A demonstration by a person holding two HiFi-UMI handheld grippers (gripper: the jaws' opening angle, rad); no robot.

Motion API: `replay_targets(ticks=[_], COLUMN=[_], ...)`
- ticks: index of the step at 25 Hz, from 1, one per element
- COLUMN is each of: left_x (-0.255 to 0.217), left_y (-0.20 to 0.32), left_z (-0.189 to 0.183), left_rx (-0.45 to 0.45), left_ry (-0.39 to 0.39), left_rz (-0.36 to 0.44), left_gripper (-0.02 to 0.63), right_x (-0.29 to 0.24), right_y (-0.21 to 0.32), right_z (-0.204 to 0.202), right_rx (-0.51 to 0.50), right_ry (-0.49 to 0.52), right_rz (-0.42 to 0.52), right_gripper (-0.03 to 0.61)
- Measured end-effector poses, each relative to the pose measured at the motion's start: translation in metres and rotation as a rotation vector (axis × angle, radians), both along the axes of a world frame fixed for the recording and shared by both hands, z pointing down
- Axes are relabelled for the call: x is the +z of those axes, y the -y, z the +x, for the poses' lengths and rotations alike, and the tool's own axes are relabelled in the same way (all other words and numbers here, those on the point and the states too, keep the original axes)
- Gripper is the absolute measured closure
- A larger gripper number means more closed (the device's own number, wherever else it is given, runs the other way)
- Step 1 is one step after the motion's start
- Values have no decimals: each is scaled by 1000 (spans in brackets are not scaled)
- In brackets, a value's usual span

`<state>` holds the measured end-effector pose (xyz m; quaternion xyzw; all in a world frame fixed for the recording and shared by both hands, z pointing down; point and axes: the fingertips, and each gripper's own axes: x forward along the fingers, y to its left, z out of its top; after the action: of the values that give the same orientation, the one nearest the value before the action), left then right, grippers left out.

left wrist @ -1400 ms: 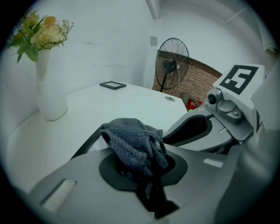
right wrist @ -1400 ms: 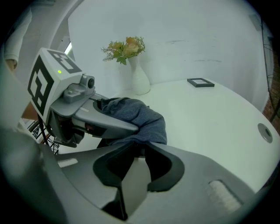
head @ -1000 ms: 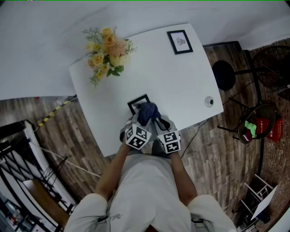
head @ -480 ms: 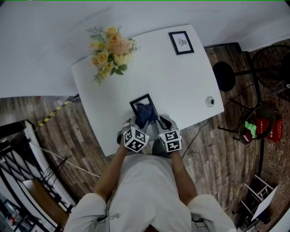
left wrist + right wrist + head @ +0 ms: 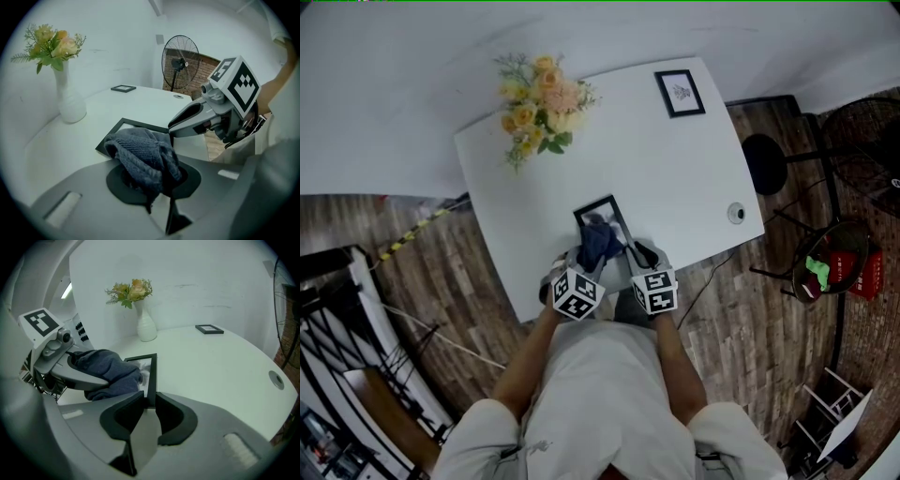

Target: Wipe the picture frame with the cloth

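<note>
Frame [image 5: 151, 376] edge clamped in right hand-held gripper [image 5: 149, 401]; cloth [image 5: 108, 373] atop.

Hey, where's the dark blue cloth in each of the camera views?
Head view: cloth low centre, on the picture frame.
Left gripper view: dead centre, clamped in the left gripper.
Right gripper view: left of centre, against the frame.
Shared landmark: the flower vase, on the table's far side in all three.
</note>
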<state>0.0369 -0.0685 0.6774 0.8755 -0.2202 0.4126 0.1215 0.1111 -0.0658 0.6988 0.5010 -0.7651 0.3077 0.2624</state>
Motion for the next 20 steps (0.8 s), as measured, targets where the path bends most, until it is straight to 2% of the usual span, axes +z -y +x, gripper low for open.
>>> replay_targets(ticks=[5,10,20], left_x=[0,9,9], left_y=[-4,-11,-11], left_z=[-8,-31,-65], left_rx=[-4,-3,-58], left_ry=[9,52,14], left_rz=[-2,-2,-9], left_gripper=[528,528,528], right_x=[0,1,2], right_y=[0,1,1], right_z=[0,1,3], right_rx=[6,14,32], right_ry=[-9,-14,-41], right_rz=[0,5,23], right_gripper=[495,495,495])
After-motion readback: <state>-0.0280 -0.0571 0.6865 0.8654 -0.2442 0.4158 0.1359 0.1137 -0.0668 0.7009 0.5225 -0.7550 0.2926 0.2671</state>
